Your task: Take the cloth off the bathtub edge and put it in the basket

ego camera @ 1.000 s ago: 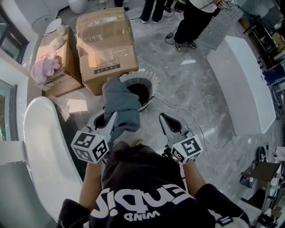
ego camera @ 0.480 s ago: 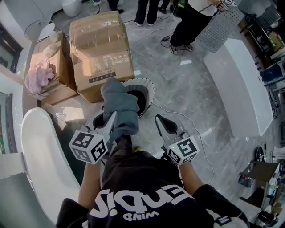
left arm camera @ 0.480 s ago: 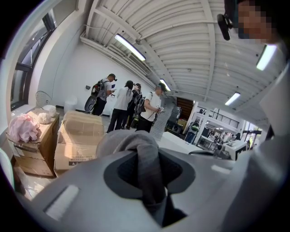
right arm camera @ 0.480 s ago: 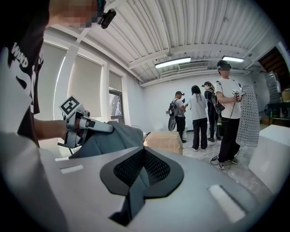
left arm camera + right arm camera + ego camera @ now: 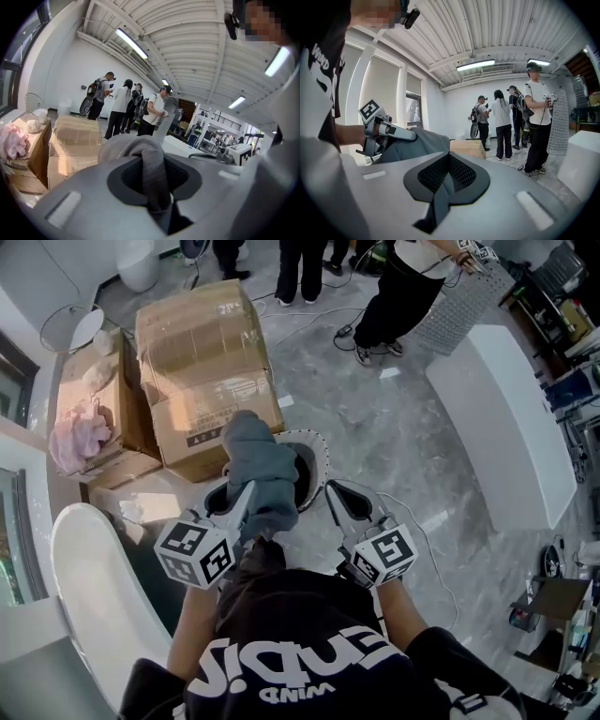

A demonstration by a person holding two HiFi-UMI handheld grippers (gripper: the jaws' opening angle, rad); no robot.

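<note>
A grey cloth [image 5: 262,465] hangs bunched from my left gripper [image 5: 236,498], which is shut on it; in the left gripper view the cloth [image 5: 151,171] fills the gap between the jaws. It hangs over the near left part of the white-rimmed basket [image 5: 323,460], whose inside is dark. My right gripper [image 5: 336,491] is shut and holds nothing, just right of the cloth at the basket's near rim. In the right gripper view its jaws [image 5: 449,157] meet, and the left gripper [image 5: 382,133] with the cloth [image 5: 423,143] shows at the left. The white bathtub [image 5: 84,587] lies at lower left.
Two cardboard boxes [image 5: 202,362] stand just beyond the basket, one with a pink cloth [image 5: 70,442] on it. A cable [image 5: 412,531] runs over the marble floor at right. A long white fixture [image 5: 497,418] is at far right. Several people [image 5: 394,296] stand farther off.
The left gripper with the grey cloth has shifted a little right, further over the basket. The right gripper has come up beside the basket's rim. Both stay shut.
</note>
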